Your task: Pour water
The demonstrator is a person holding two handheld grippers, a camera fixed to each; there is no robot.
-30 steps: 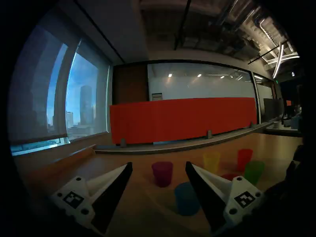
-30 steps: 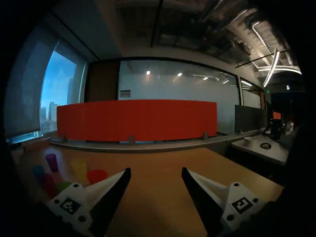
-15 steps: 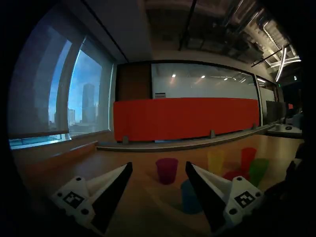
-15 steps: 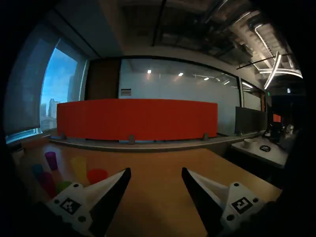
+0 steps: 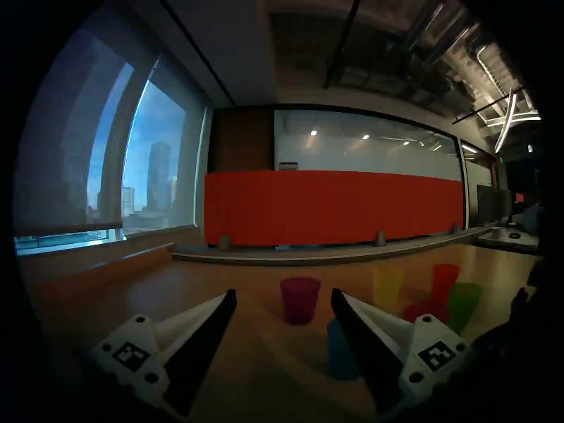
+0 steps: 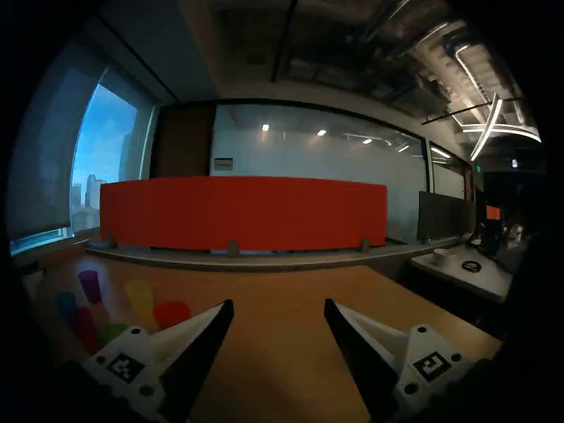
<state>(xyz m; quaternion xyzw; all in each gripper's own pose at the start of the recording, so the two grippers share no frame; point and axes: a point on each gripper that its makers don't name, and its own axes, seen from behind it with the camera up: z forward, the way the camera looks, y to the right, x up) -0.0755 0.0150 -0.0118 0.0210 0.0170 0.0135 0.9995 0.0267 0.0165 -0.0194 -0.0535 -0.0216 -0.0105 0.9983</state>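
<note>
Left gripper (image 5: 282, 292): fingers spread wide with nothing between them. I have it low over the table (image 5: 183, 282), aimed at the cups.
Magenta cup (image 5: 299, 299): upright and almost on my line. It stands a little apart from the others, well short of the table's far edge where the orange partition (image 5: 331, 208) runs.
Blue cup (image 5: 340, 349): nearest to me, partly hidden behind one of my own fingers.
Yellow cup (image 5: 388, 285), red cup (image 5: 444, 280), green cup (image 5: 465, 304): bunched close together further right. A low red shape sits among them, and I cannot tell what it is.
Water: I cannot tell which cup holds any, because the walls are tinted and the light is dim.
Handling: I judge these to be thin plastic tumblers: light, smooth, tapered, and likely to flex or slip. I would grip at mid-wall, below the rim, and squeeze gently. A filled one should slosh if tipped fast.
Right gripper (image 6: 277, 303): fingers wide apart and empty, over bare table, with the cups off to its left.
</note>
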